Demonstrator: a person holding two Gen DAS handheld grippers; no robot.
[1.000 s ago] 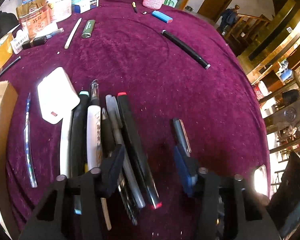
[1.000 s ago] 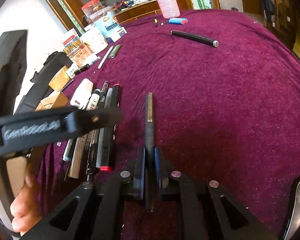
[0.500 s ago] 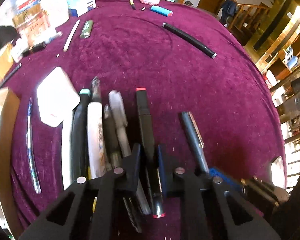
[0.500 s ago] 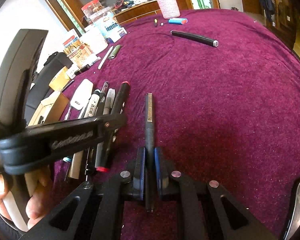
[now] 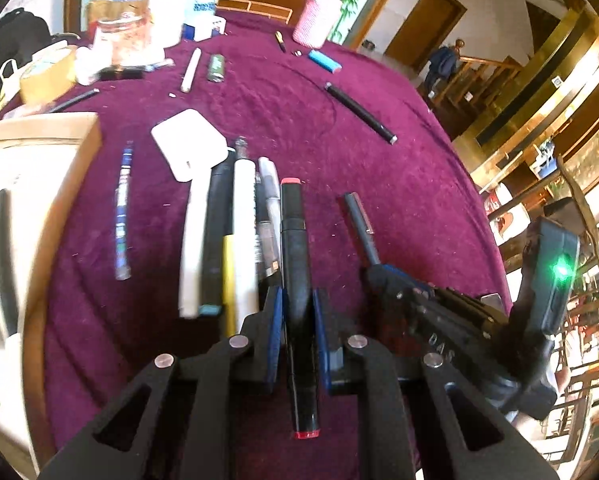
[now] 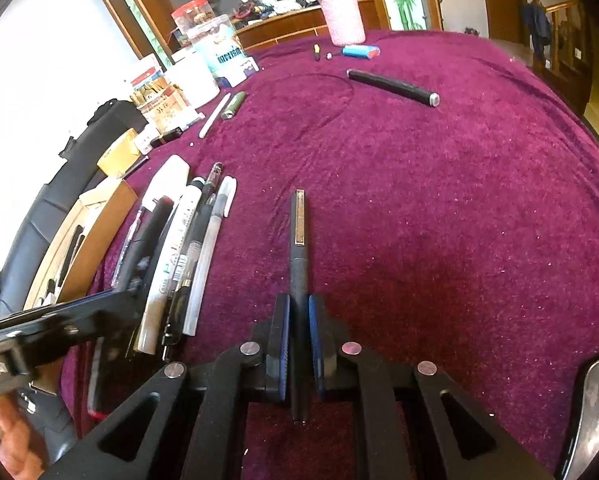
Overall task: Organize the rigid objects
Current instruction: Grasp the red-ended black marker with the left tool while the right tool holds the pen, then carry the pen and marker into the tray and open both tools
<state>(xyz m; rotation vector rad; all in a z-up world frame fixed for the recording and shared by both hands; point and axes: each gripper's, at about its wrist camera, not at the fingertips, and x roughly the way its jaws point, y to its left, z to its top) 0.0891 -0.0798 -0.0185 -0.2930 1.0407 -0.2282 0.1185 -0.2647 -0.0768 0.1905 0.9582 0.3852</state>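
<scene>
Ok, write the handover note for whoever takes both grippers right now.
Left gripper: jaws shut on the black marker with red ends, beside the row of pens.
Right gripper: jaws shut on the dark pen with the metal clip.
Done: several pens lined up next to the cardboard box.
Left: place both held pens; still loose on the purple cloth are the long black pen, blue lighter, green lighter, white stick.

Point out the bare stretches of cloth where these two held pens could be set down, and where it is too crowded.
Free: the wide patch of purple cloth right of the dark pen and nearer than the long black tube. Also bare: the strip between that pen and the row of pens. Crowded: that row beside the wooden box, and the far left edge with its jars.
</scene>
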